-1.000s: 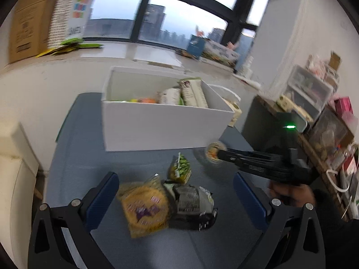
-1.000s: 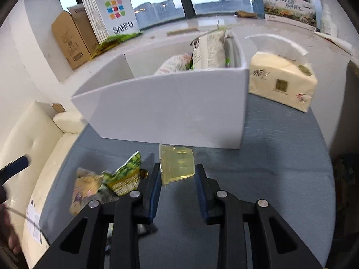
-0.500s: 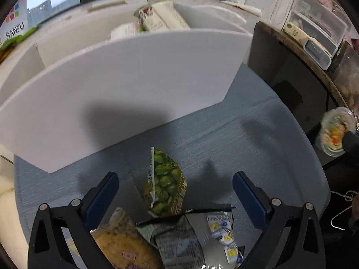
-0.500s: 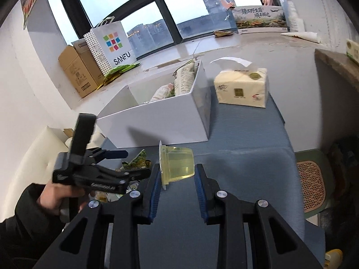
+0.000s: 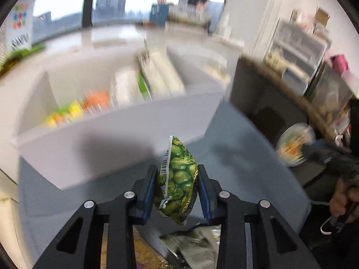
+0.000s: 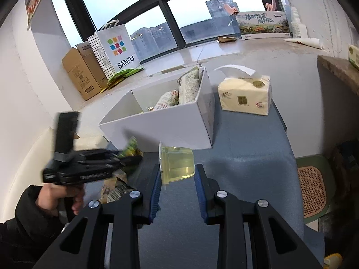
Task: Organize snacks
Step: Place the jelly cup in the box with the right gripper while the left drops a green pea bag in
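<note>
My left gripper (image 5: 176, 174) is shut on a green pea snack bag (image 5: 178, 179) and holds it above the blue-grey table, in front of the white box (image 5: 116, 143). The box holds several snack packs and also shows in the right wrist view (image 6: 161, 125). My right gripper (image 6: 177, 172) is shut on a clear yellow jelly cup (image 6: 177, 164), held above the table short of the box. The left gripper (image 6: 94, 165) appears in the right wrist view at the left. The cup (image 5: 294, 144) appears blurred at the right of the left wrist view.
Two more snack bags (image 5: 195, 244) lie on the table under my left gripper. A tissue pack (image 6: 245, 95) stands right of the box. Cardboard boxes and a SANFU paper bag (image 6: 114, 49) stand on the window ledge. A dark shelf (image 5: 280, 94) stands to the right.
My left gripper has closed on the green pea bag and lifted it off the table toward the box. My right gripper still holds the jelly cup, drawn back a little.
</note>
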The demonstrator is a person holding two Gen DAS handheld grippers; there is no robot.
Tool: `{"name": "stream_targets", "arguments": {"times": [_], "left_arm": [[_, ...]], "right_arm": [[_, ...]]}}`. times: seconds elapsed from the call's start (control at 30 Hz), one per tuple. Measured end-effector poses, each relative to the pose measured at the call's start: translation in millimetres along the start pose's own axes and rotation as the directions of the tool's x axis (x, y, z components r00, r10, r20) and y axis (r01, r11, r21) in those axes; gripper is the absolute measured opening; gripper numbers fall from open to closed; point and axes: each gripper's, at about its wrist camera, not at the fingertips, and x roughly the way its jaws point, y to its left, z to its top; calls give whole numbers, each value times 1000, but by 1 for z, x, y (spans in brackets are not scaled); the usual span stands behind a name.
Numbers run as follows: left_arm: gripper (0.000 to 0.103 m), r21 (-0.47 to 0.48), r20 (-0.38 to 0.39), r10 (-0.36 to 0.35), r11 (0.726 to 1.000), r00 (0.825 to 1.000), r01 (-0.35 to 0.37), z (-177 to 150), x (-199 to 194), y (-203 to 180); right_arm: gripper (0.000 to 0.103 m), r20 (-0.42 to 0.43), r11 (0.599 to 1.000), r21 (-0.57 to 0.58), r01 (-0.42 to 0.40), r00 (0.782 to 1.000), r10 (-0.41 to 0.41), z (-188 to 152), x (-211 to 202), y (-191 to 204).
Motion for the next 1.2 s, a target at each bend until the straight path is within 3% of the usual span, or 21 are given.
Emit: {"name": "stream_targets", "arguments": {"times": [0.2, 0.37, 0.5, 0.6, 0.87, 0.9, 0.93, 0.97, 1.0, 1.2], "left_arm": [[38, -62, 218, -17, 998, 976, 31, 37, -74, 25], [38, -90, 294, 30, 996, 955, -3, 83, -86, 52], [38, -127, 303, 59, 992, 951, -21, 112, -78, 79], [38, -156, 279, 72, 987, 958, -29, 127, -58, 97], [43, -187, 179, 127, 978, 976, -93, 130, -4, 114], [55, -200, 160, 129, 975, 979, -95, 129, 0, 117], [67, -217, 147, 124, 972, 981, -90, 128, 3, 120], [90, -229, 147, 126, 969, 981, -90, 126, 3, 123], [103, -229, 153, 135, 969, 979, -98, 125, 2, 123], [103, -223, 168, 114, 972, 979, -75, 118, -7, 122]], "right_arm": [[31, 34, 996, -66, -52, 998, 55, 39, 9, 23], [31, 84, 988, -141, -65, 993, 77, 92, 24, 49], [31, 76, 986, -156, -65, 994, 78, 140, 57, 62], [31, 42, 988, -151, -43, 998, 50, 169, 89, 67], [33, -58, 985, -155, 71, 995, -81, 199, 158, 60], [52, -72, 987, -138, 79, 993, -90, 201, 163, 56], [87, -83, 990, -118, 80, 992, -90, 202, 165, 51], [97, -88, 994, -89, 67, 993, -75, 203, 166, 45], [102, -74, 995, -79, 62, 995, -67, 203, 164, 41], [103, -21, 986, -128, 106, 994, -109, 201, 143, 40]]}}
